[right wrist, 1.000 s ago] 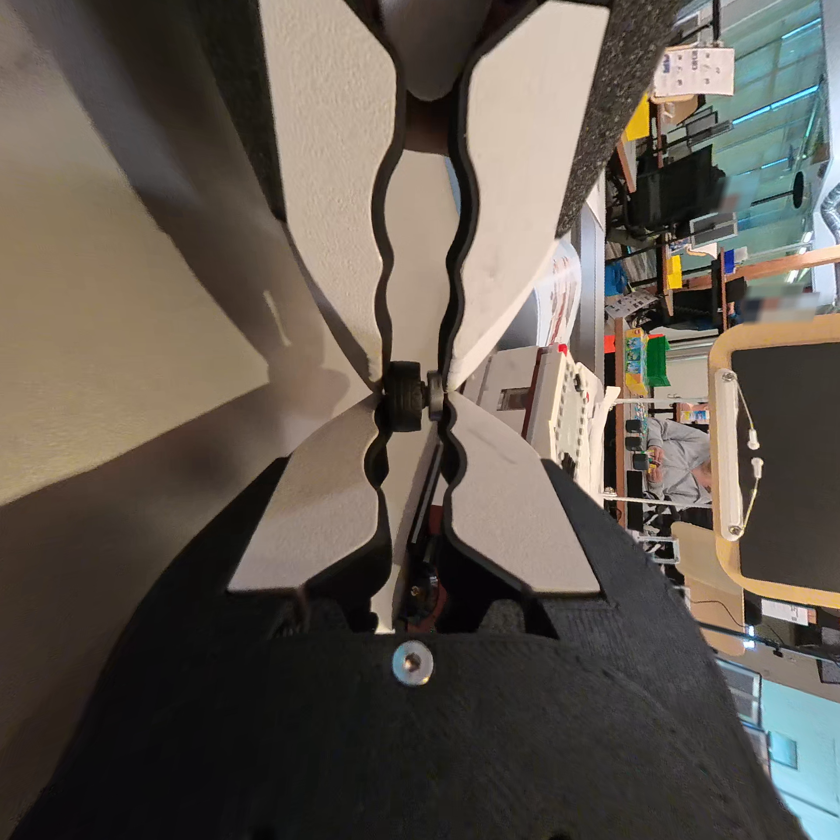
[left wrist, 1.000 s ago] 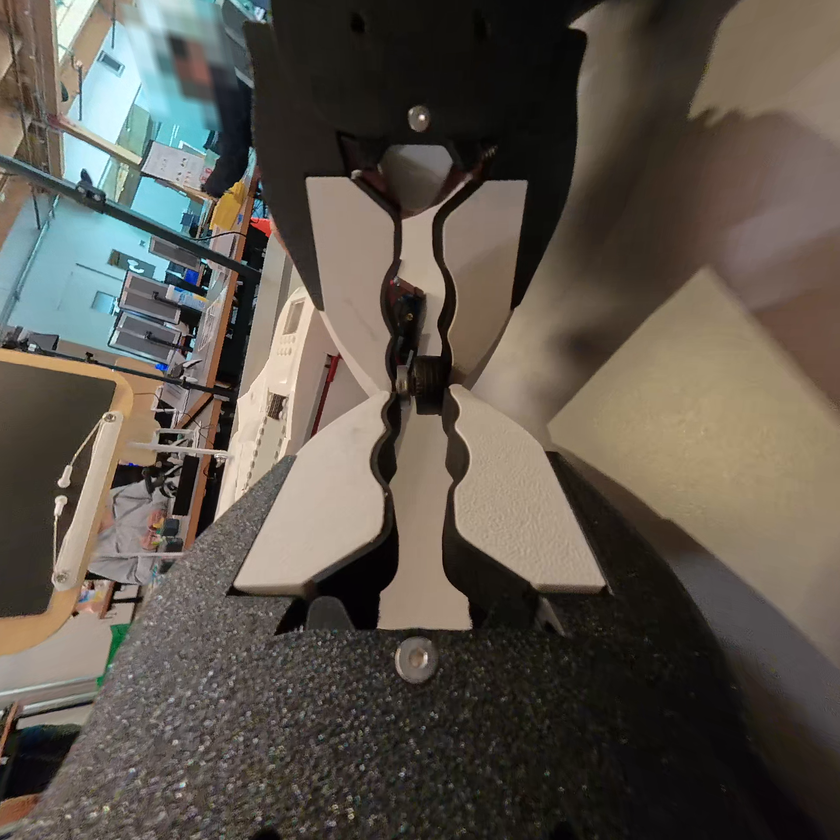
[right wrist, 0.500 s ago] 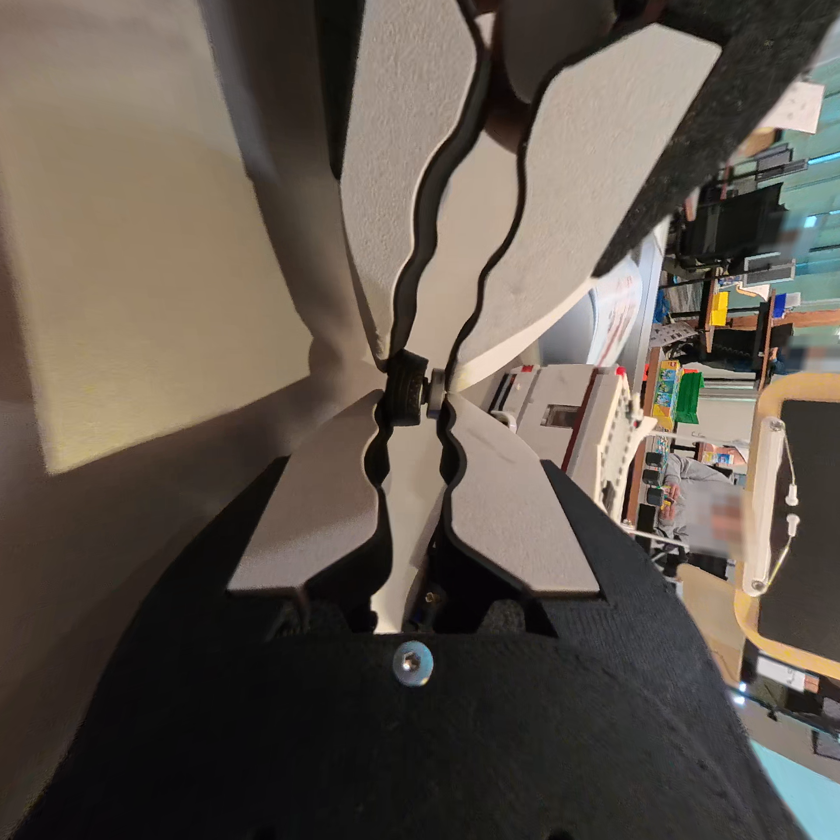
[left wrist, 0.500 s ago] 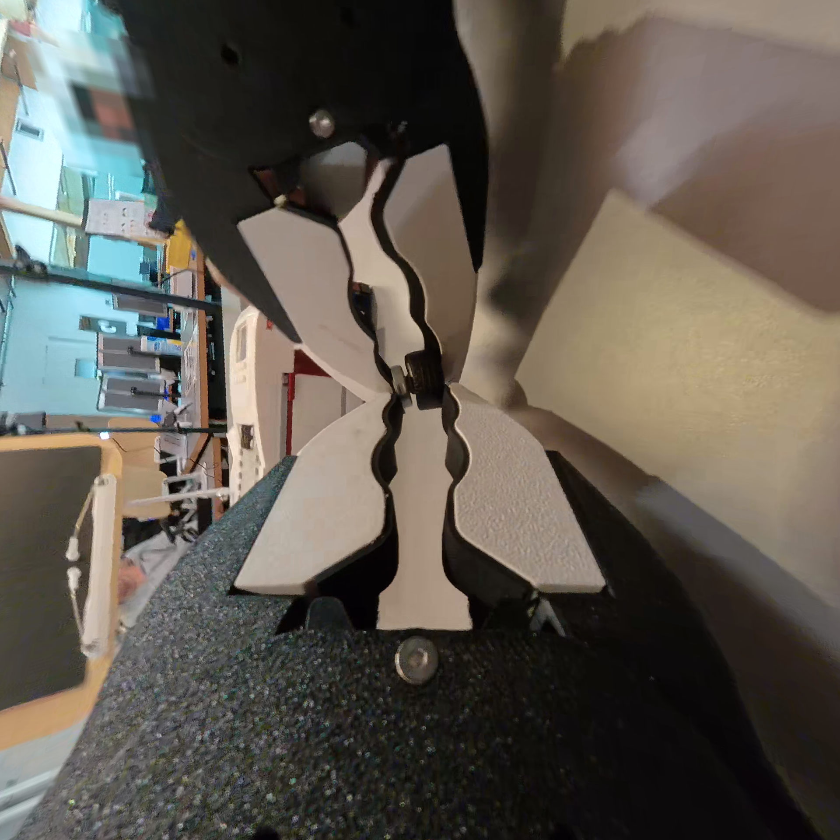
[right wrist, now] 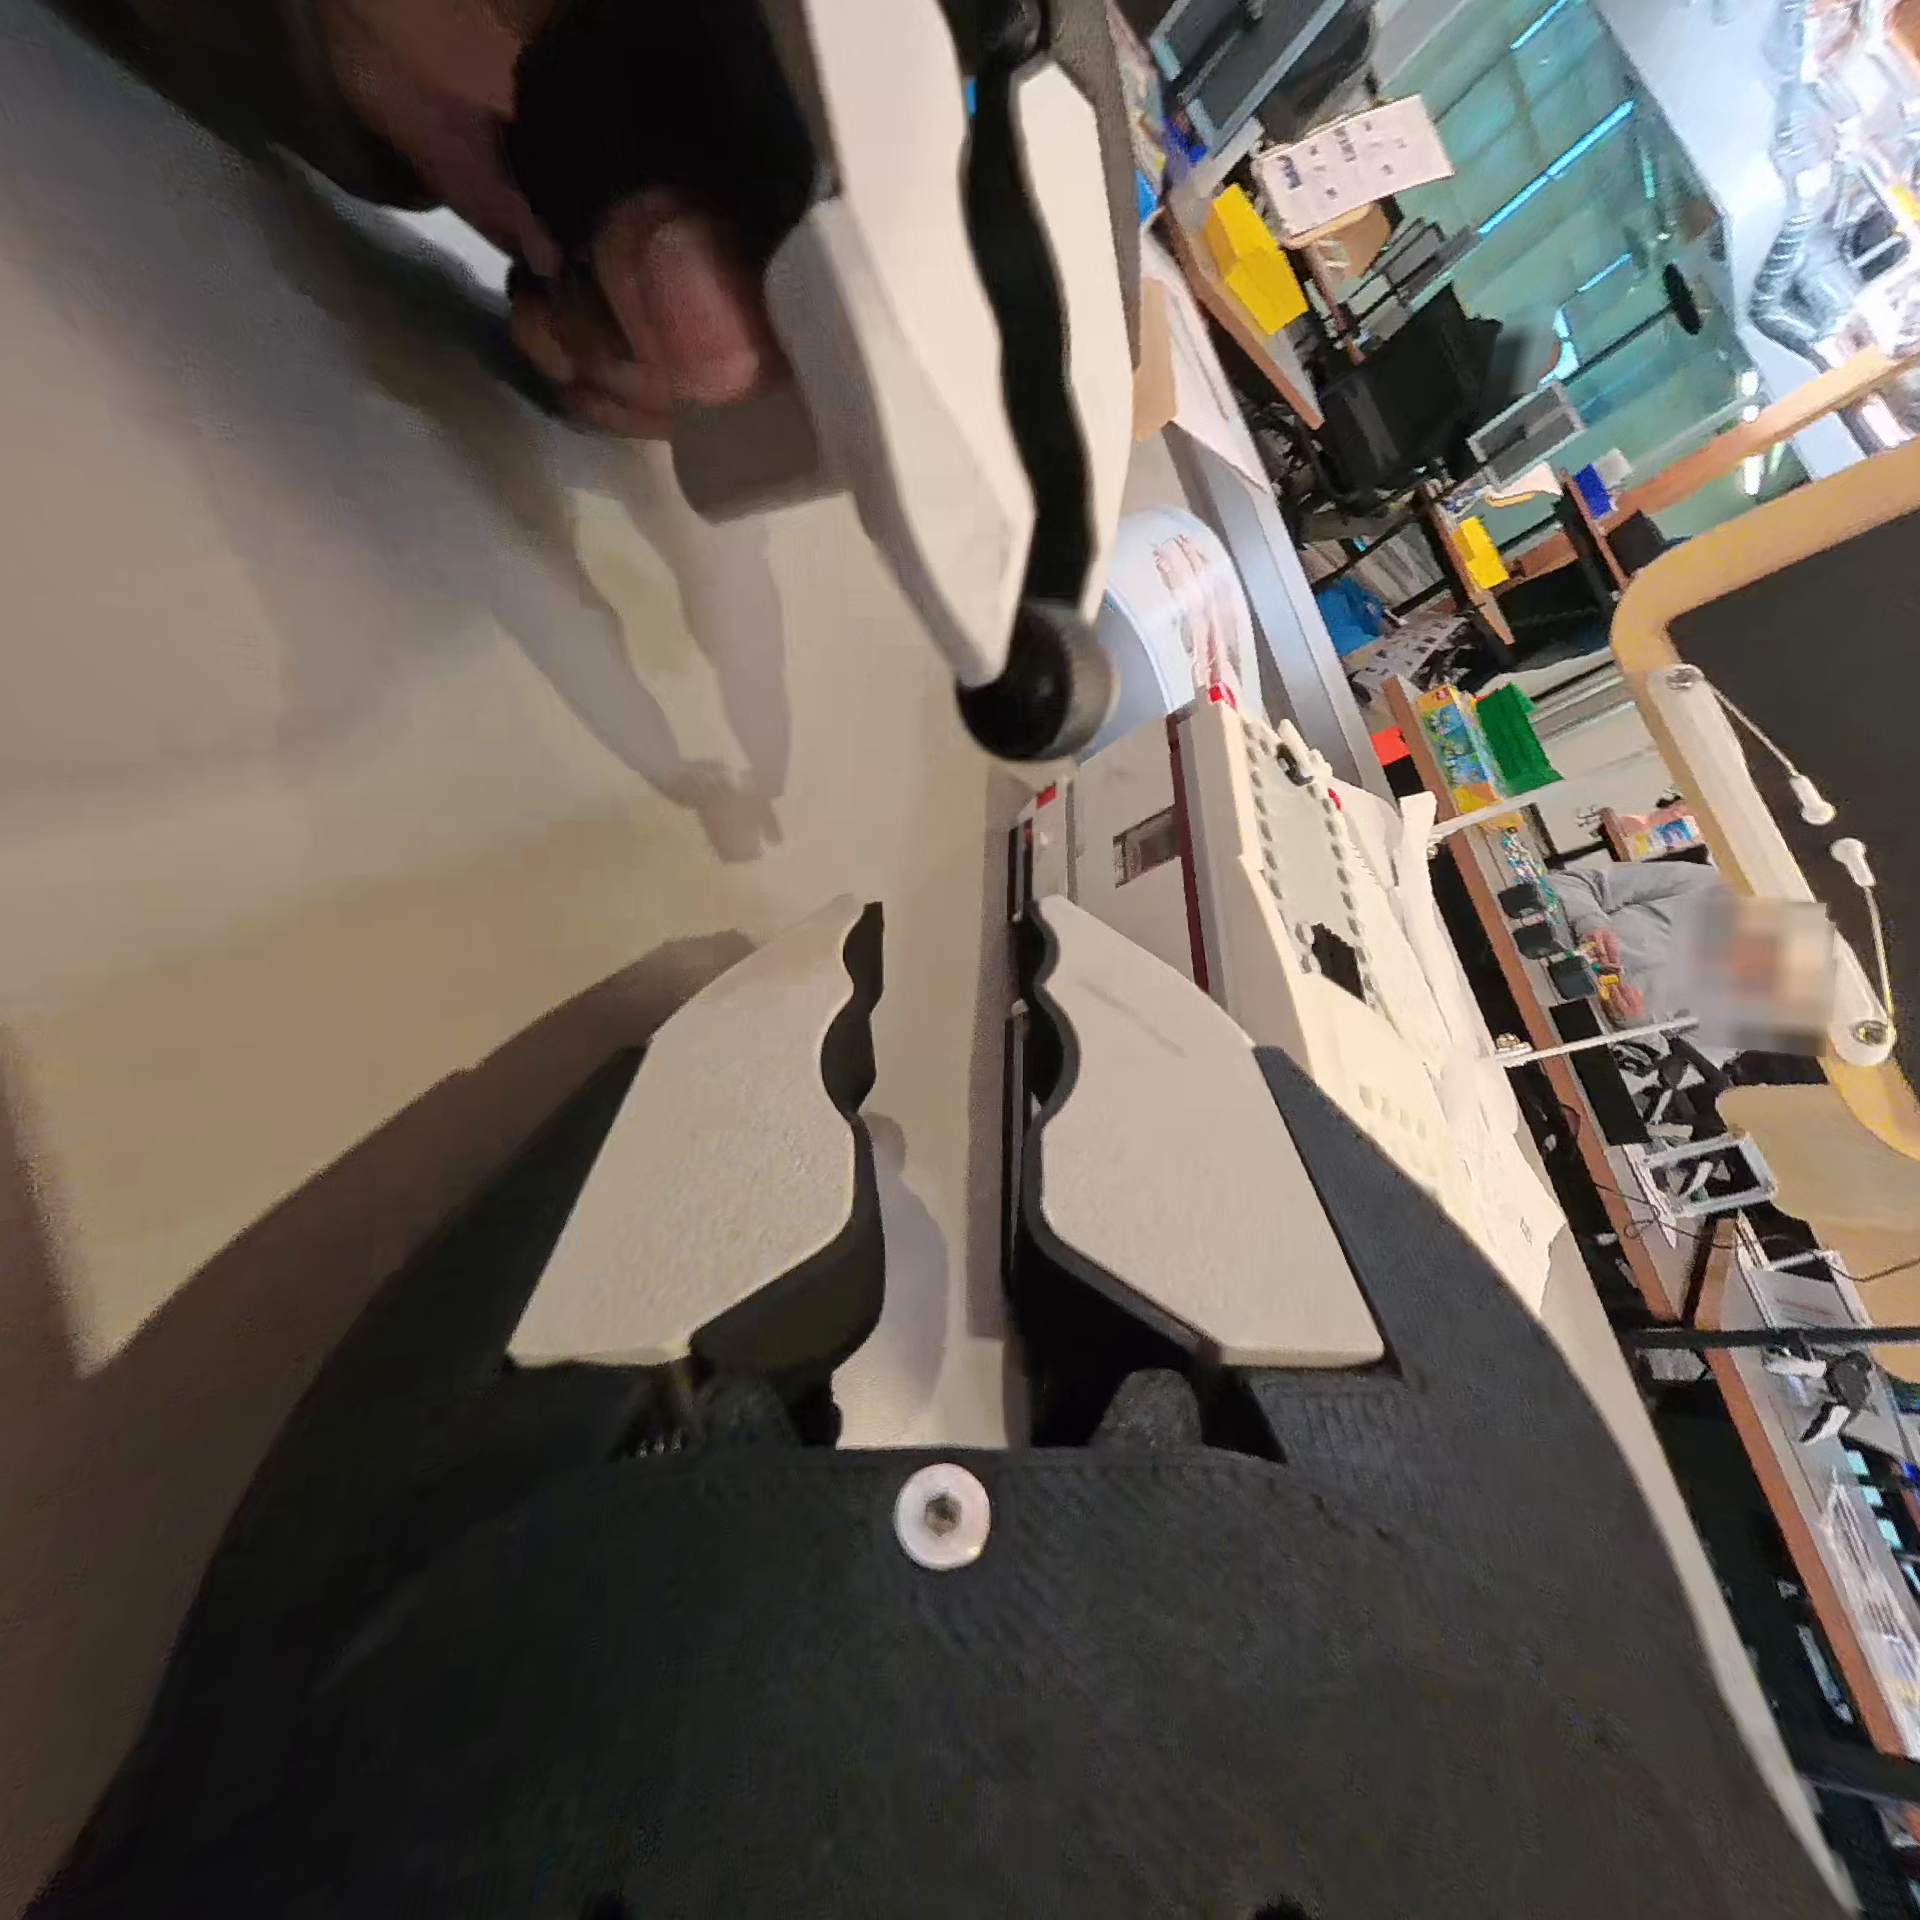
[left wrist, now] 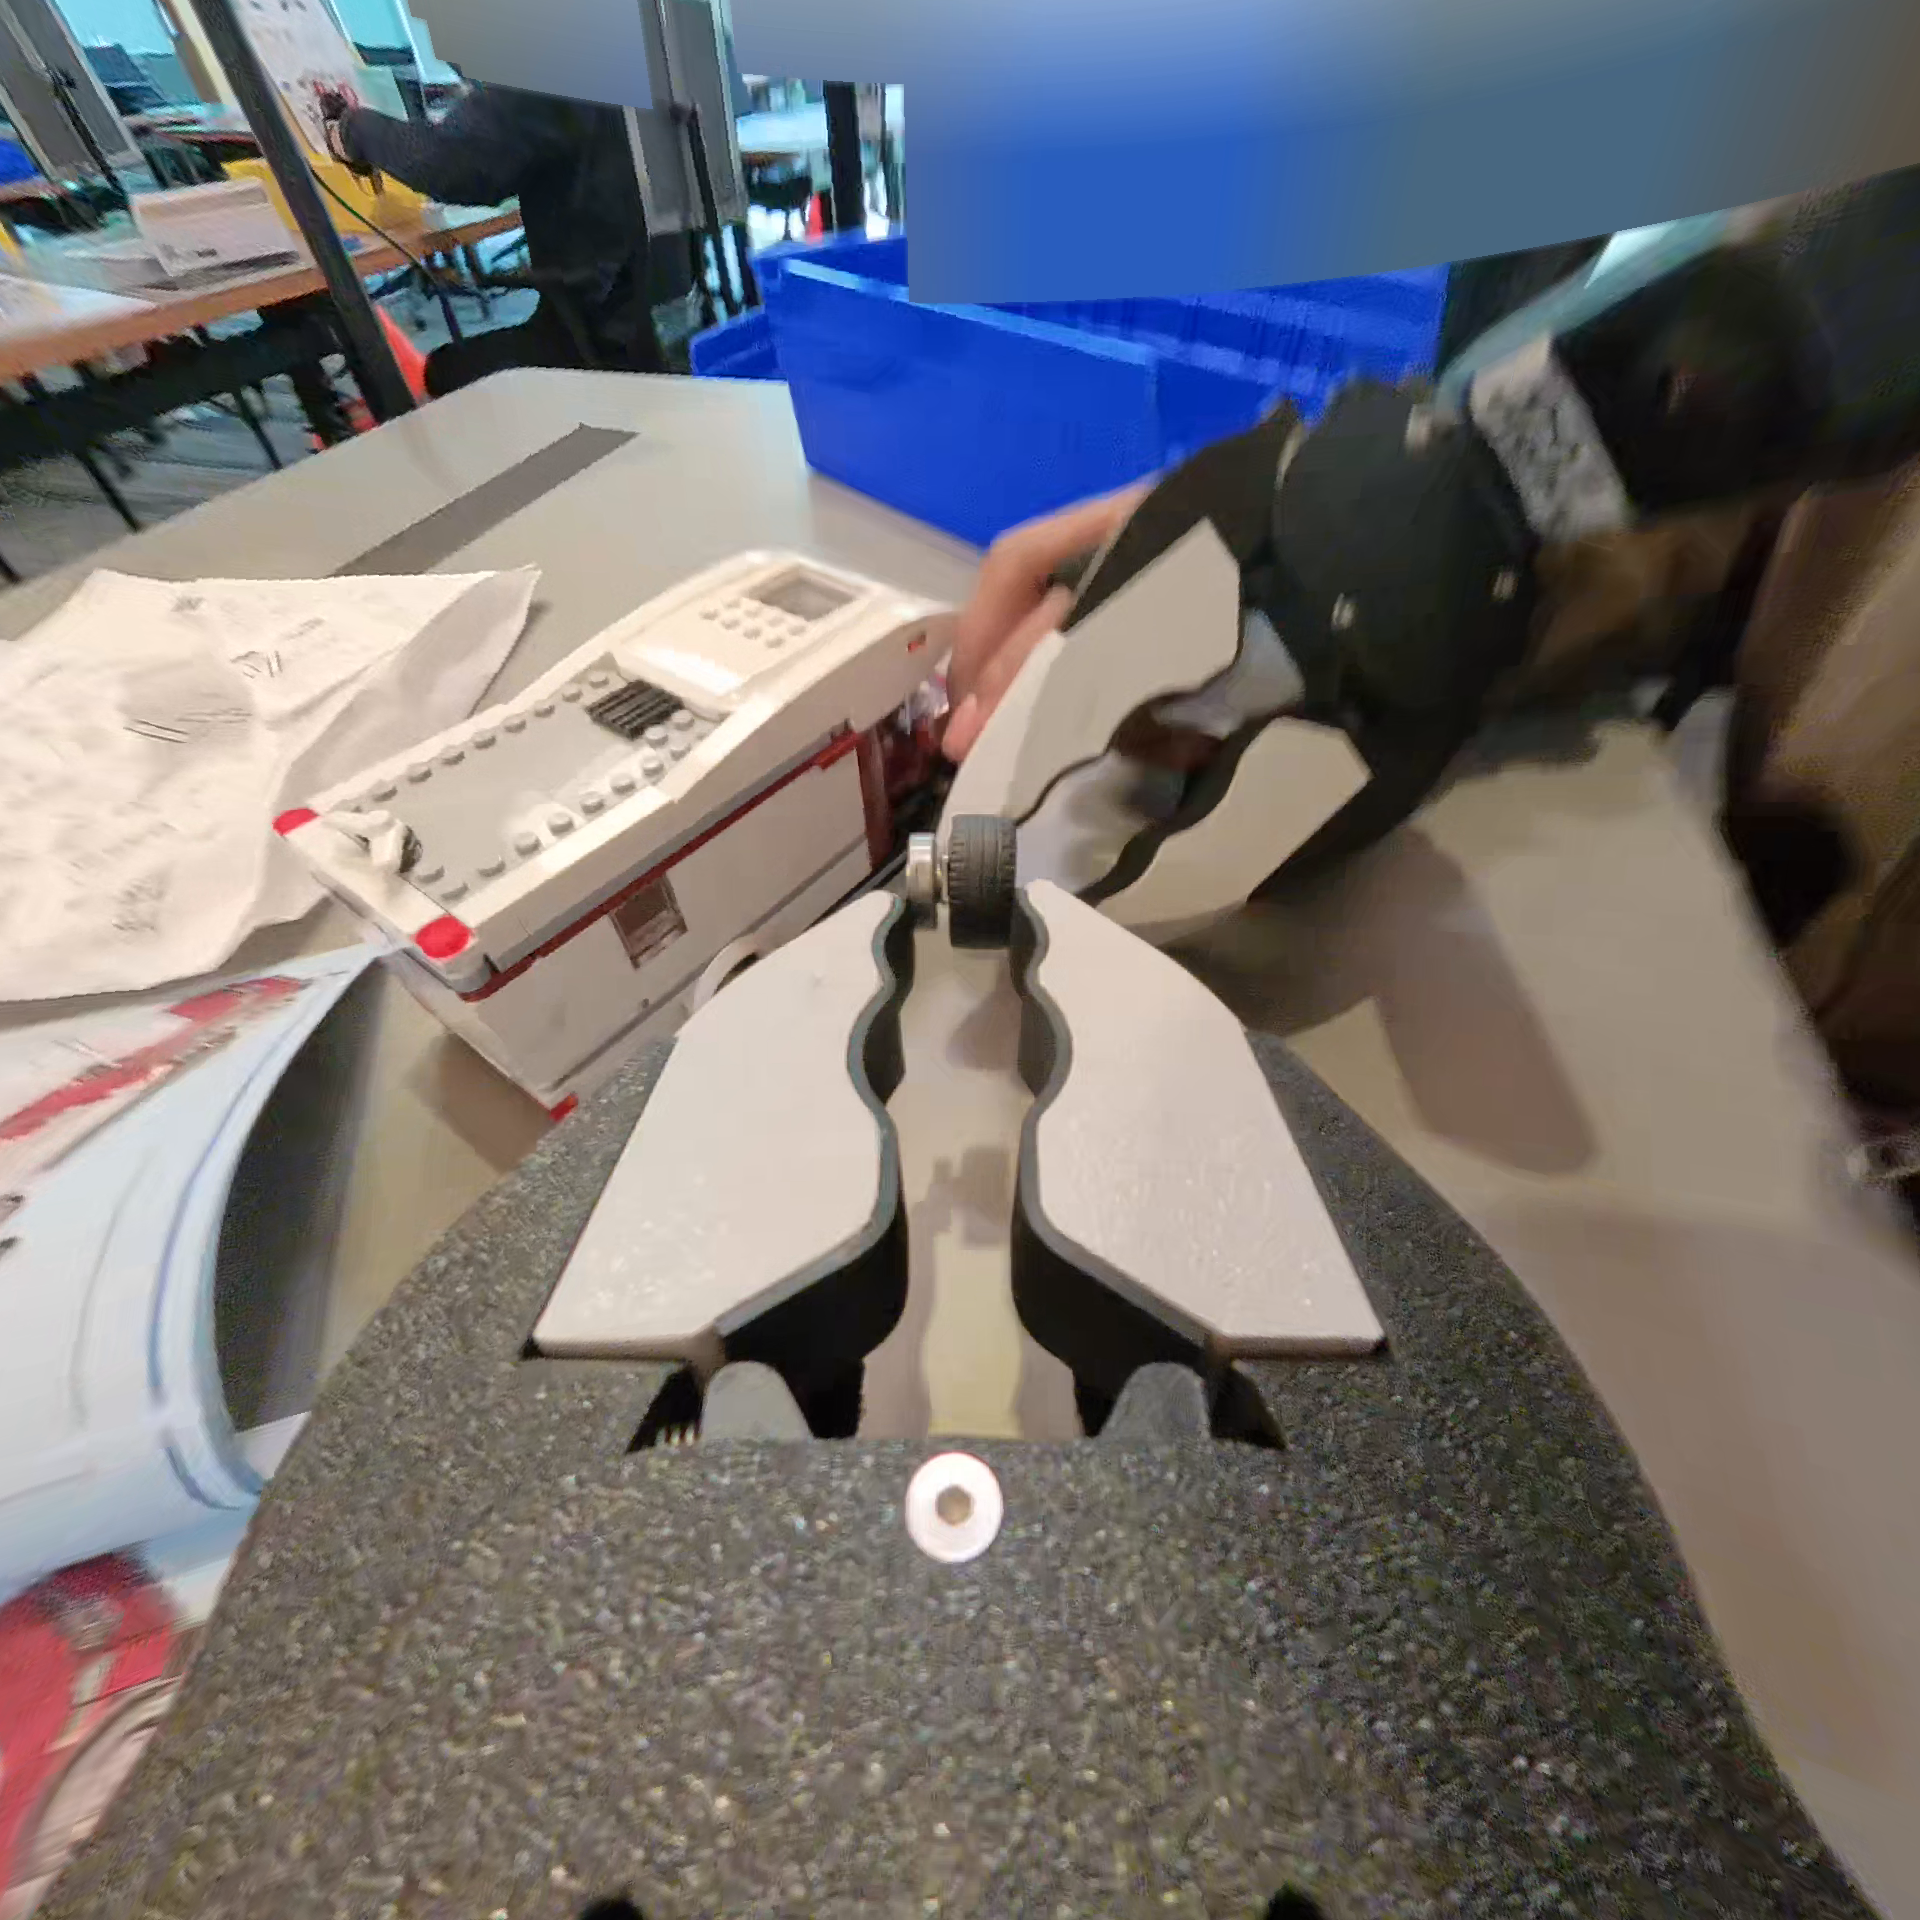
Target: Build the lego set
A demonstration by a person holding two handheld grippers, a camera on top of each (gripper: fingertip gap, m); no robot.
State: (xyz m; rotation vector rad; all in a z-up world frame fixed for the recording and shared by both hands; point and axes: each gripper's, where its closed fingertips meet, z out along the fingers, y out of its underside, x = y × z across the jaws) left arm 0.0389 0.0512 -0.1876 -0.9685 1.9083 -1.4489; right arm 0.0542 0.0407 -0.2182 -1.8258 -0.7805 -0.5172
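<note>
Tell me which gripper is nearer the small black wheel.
Left. The left gripper has the small black wheel clamped between its fingertips; the right gripper is open and apart from it, with nothing between its fingers.

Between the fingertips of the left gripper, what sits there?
A small black toy wheel with a silver hub sits between the left gripper's fingertips, both pads against it, clearest in the left wrist view. The white brick-built model lies just beyond.
</note>
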